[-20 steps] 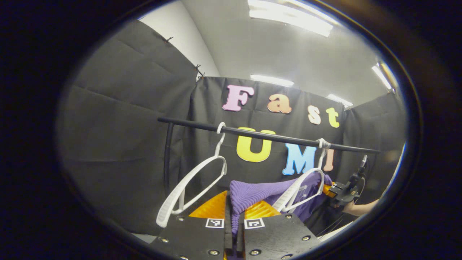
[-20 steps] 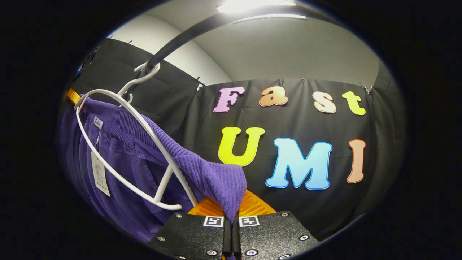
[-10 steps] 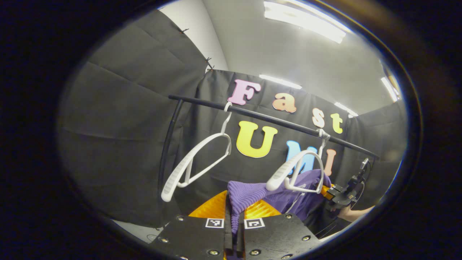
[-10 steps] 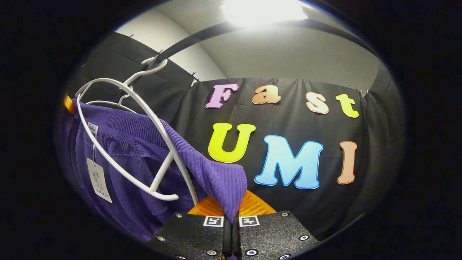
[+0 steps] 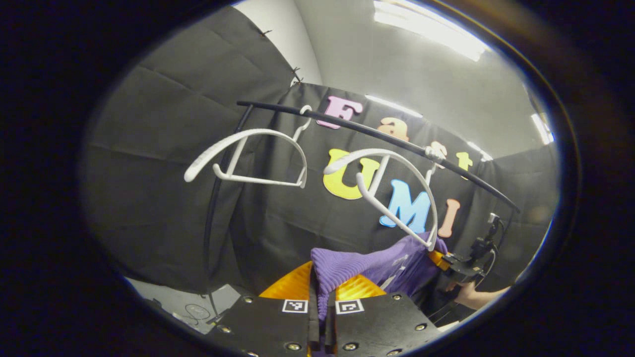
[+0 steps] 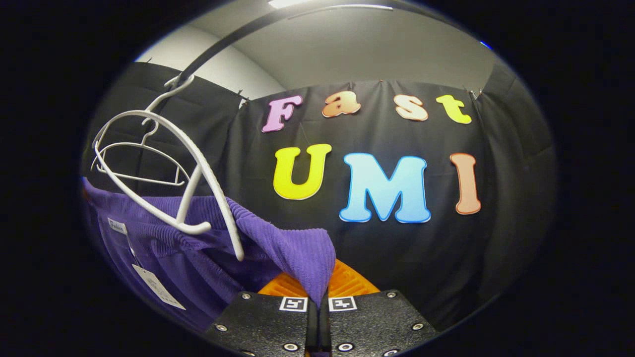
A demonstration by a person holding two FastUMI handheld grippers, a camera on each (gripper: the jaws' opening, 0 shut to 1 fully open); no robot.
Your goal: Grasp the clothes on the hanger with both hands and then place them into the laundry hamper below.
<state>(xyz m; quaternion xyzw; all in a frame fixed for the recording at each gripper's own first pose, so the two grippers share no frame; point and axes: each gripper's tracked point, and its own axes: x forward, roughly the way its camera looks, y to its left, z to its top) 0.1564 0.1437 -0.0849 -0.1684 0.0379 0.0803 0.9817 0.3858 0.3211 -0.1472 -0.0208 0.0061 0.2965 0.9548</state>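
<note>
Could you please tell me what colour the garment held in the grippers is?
The garment is purple with a ribbed knit texture, clearest in the right gripper view.

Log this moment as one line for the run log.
left gripper: shut on purple garment | right gripper: shut on purple garment | garment: nearly clear of white hanger | hamper: unseen

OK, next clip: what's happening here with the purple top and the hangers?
A person holds a gripper in each hand, and both are shut on the purple garment. The left gripper pinches one corner, the right gripper another. The garment hangs low, nearly free of the white hanger; one end of the hanger sits at the fabric. A second, bare hanger hangs on the black rail. The hamper isn't visible here.
</note>
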